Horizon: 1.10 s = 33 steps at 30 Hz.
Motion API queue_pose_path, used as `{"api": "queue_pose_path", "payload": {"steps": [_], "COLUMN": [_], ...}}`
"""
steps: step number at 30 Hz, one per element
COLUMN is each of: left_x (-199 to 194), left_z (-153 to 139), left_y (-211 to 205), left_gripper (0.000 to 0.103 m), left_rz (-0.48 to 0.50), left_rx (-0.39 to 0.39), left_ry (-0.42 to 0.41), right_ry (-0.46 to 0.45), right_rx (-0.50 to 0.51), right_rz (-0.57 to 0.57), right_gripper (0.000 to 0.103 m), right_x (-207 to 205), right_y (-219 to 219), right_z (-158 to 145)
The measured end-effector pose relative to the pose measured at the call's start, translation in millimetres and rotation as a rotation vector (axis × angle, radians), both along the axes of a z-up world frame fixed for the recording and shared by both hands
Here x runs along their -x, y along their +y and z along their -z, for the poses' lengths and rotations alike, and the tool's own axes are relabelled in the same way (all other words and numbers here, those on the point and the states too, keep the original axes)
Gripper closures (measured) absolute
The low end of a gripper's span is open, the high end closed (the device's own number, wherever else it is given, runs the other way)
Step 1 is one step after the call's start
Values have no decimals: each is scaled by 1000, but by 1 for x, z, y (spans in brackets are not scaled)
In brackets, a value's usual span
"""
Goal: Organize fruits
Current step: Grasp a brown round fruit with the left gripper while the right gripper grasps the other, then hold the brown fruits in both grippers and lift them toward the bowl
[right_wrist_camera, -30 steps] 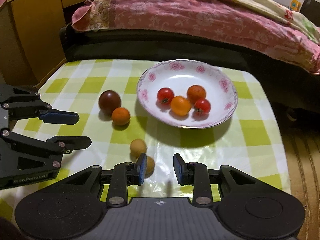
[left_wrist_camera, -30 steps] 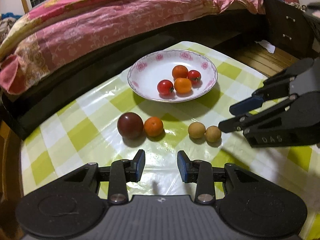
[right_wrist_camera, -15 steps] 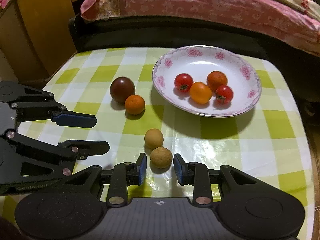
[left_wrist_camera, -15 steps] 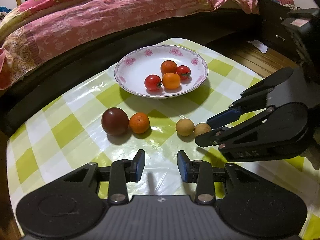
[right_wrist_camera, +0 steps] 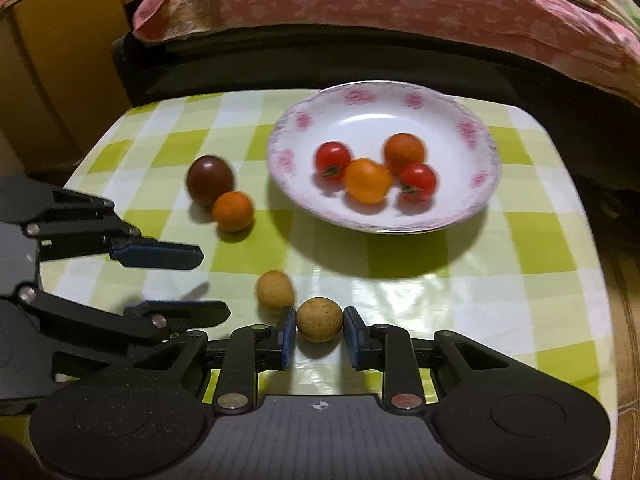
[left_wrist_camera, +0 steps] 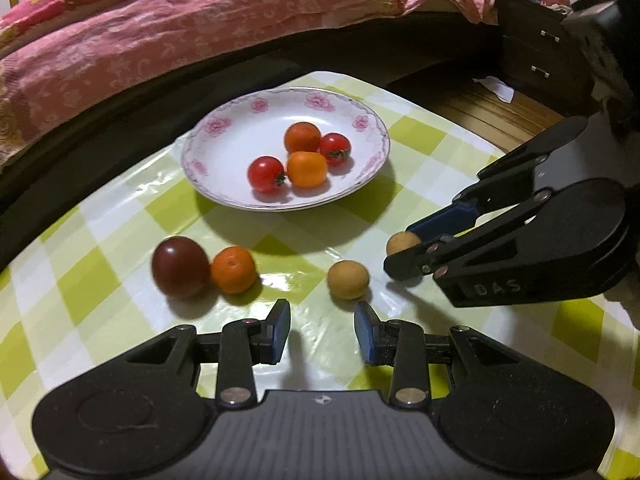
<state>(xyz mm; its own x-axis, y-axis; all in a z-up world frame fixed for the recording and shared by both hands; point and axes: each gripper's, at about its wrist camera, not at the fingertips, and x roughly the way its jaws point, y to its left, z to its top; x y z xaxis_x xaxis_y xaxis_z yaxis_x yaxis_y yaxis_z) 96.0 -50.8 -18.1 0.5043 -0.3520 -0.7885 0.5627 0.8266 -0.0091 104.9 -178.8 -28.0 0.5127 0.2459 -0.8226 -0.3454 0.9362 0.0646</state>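
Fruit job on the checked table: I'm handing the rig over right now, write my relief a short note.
Right tongs: just closed on a tan longan, which seems to sit on the cloth, not lifted.
Left tongs: empty, a gap between the pads, hovering just short of the second longan.
Plate: holds two red tomatoes and two orange fruits.
On the cloth by the plate: dark plum touching a small orange, plus both longans.
Done: four pieces plated.
Left: probably lift the gripped longan to the plate, then the other longan, orange and plum.
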Motion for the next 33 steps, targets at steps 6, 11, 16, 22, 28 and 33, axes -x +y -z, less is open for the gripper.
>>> {"api": "queue_pose_path", "payload": {"steps": [6,11,16,22,28,33], "left_x": [-6,-12,-12,-9,-7,-7], "left_z": [7,11,13,13,12,11], "left_y": [-14,-19,-23,-26,-27,-28], "left_gripper": [60,60,61,64,67,68], "left_rz": [23,24,31,40,46,47], "left_rx": [2,6,-2,-12,-24,-30], "left_ry": [6,12,1,-9,-16,-13], "right_ry": [16,24,30,31,27,24], "right_rx": [23,21,17,21,28,33], "right_rz": [35,34,38,35,30,26], "right_gripper": [81,81,81,81,81,81], "right_x": [-1,-2,-2,-2,-2,-2], "right_y": [-15,-15,-18,-18,-17,-16], "right_z": [2,2,2,1,2,2]}}
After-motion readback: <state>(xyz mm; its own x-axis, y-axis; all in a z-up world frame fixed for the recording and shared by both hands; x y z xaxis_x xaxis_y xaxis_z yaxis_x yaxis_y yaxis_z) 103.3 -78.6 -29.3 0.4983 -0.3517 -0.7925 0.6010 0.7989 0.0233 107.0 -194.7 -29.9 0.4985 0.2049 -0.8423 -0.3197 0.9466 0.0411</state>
